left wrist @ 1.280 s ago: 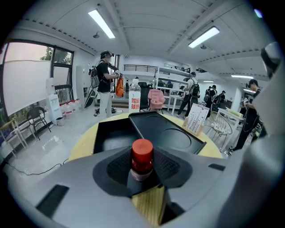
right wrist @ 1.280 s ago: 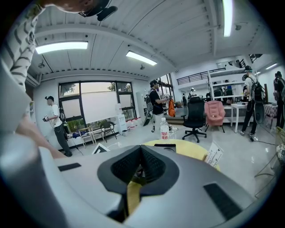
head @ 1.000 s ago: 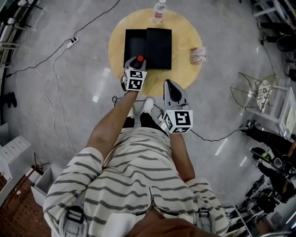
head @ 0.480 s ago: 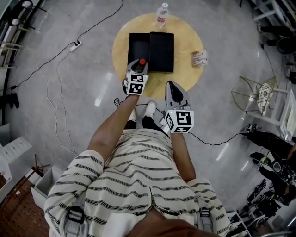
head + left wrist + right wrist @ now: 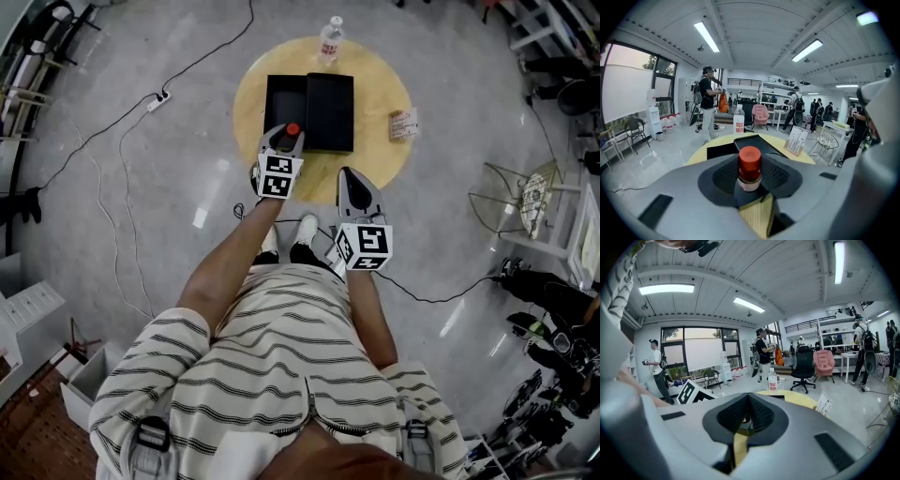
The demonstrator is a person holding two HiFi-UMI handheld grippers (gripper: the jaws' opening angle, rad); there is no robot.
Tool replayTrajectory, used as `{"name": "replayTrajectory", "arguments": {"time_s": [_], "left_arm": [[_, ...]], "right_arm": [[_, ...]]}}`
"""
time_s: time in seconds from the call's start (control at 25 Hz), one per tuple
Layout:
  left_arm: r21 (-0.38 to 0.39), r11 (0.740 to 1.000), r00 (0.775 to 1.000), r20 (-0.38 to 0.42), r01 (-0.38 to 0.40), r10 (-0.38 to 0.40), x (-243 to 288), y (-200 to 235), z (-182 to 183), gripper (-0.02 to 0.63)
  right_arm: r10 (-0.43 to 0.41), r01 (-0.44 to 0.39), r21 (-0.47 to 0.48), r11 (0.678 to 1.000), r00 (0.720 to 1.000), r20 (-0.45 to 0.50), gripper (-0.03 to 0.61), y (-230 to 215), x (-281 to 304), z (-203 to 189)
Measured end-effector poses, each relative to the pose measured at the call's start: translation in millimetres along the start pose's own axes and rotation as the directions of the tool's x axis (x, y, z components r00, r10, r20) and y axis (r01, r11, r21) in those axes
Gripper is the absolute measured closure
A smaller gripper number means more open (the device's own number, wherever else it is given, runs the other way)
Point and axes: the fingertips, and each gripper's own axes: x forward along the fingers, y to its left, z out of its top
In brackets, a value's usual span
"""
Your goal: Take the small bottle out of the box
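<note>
A small bottle [image 5: 750, 169] with a red cap [image 5: 292, 129] stands upright between the jaws of my left gripper [image 5: 284, 141], which is shut on it. It hangs over the near edge of the round yellow table [image 5: 375, 89], just in front of the open black box [image 5: 283, 101]; the box lid [image 5: 330, 111] lies beside it. The box [image 5: 723, 151] appears behind the bottle in the left gripper view. My right gripper [image 5: 352, 190] is lower and to the right, off the table edge, its jaws shut with nothing between them [image 5: 748, 414].
A clear water bottle [image 5: 329, 39] stands at the table's far edge. A small printed card [image 5: 404, 123] sits at the table's right. Cables [image 5: 141, 112] run over the grey floor on the left. A wire chair [image 5: 525, 192] stands to the right. People stand in the background.
The view has shifted slightly, so table and box sit a little higher in frame. My left gripper stays shut on the bottle and has edged toward the table. The right gripper has barely moved.
</note>
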Motion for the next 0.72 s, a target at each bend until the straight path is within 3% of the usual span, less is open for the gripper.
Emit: {"name": "replayTrajectory", "arguments": {"time_s": [0.72], "left_arm": [[-0.019,0.999,0.995,0.091,0.031,-0.029,-57,-10,39,0.465]], "right_arm": [[0.009,-0.01,0.007,1.0,0.999,0.033,0.567,13,-13,5]]}}
